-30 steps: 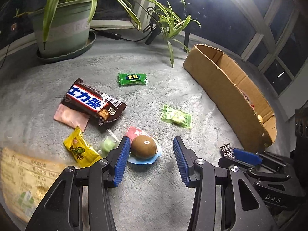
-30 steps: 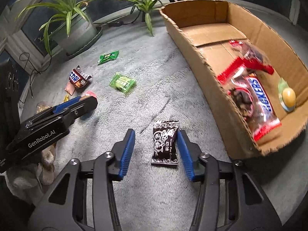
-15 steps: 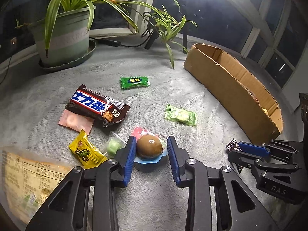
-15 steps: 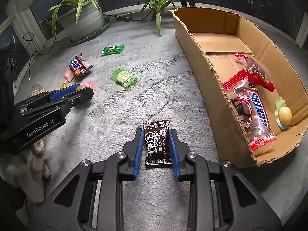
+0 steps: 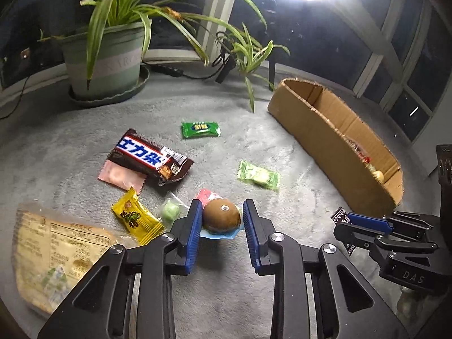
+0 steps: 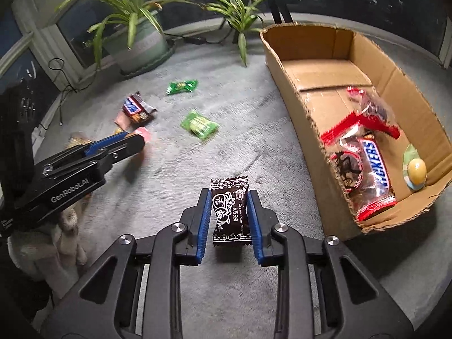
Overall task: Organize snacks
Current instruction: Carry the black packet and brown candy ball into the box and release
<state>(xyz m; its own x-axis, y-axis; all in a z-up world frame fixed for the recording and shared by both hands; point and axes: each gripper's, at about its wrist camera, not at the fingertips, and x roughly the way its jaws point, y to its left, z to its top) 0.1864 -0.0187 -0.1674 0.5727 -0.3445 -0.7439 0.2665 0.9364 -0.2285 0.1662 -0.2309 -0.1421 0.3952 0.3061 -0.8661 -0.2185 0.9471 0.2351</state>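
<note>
My left gripper [image 5: 221, 220] is shut on a brown round snack on a blue wrapper [image 5: 221, 217] and holds it just above the grey mat. My right gripper [image 6: 229, 212] is shut on a dark brown plum candy packet [image 6: 230, 212], lifted off the mat, left of the cardboard box [image 6: 285, 84]. The box holds a Snickers bar [image 6: 374, 163], a red-edged bag and a yellow round snack [image 6: 416, 169]. On the mat lie a brown chocolate bar [image 5: 149, 155], two green candies [image 5: 200, 129] [image 5: 258, 175], a yellow packet [image 5: 135, 219] and a pink packet [image 5: 118, 175].
A large potted plant [image 5: 104, 56] stands at the back left with a smaller plant [image 5: 248, 53] and a cable beside it. A big clear bag [image 5: 56, 254] lies at the left front. The box [image 5: 325, 138] lies along the right side. Windows ring the mat.
Both grippers closed on their snacks and lifted them slightly. The left one shut on the brown round snack, the right one on the dark candy packet.
</note>
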